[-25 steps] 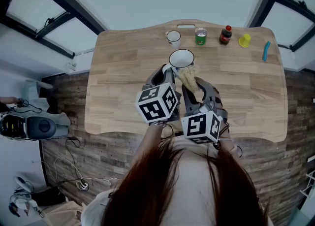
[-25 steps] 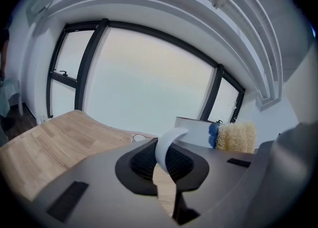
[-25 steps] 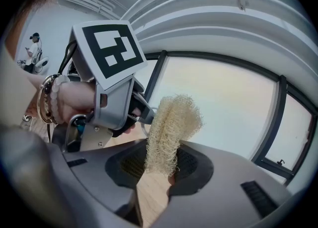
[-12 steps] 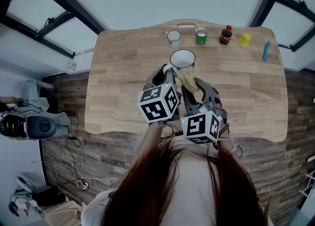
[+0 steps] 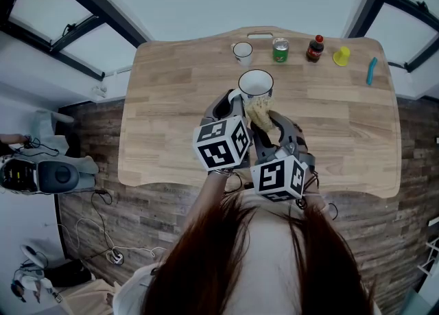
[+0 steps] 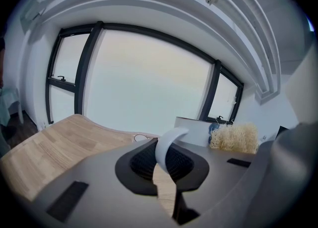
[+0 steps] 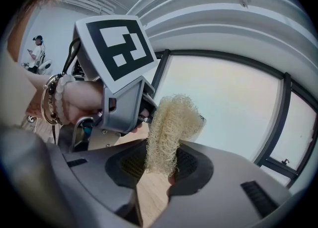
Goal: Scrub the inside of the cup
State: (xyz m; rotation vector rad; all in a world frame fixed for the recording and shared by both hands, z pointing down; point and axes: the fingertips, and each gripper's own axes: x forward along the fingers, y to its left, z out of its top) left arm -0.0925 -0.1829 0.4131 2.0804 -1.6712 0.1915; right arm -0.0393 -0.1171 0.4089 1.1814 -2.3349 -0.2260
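Observation:
A white enamel cup hangs over the middle of the wooden table, lifted by its handle. My left gripper is shut on that handle; in the left gripper view the white loop shows clamped between the jaws and the cup's wall rises just beyond. My right gripper is shut on a pale fibrous loofah scrubber, whose tip sits at the cup's near rim. In the right gripper view the scrubber stands up from the jaws, beside the left gripper's marker cube.
Along the table's far edge stand a small white cup, a green can, a dark cola bottle and a yellow cup. A blue tool lies at the far right.
The cup has drifted slightly to the right, and the right gripper has brought the scrubber a little closer to the cup's rim. Both grips are unchanged.

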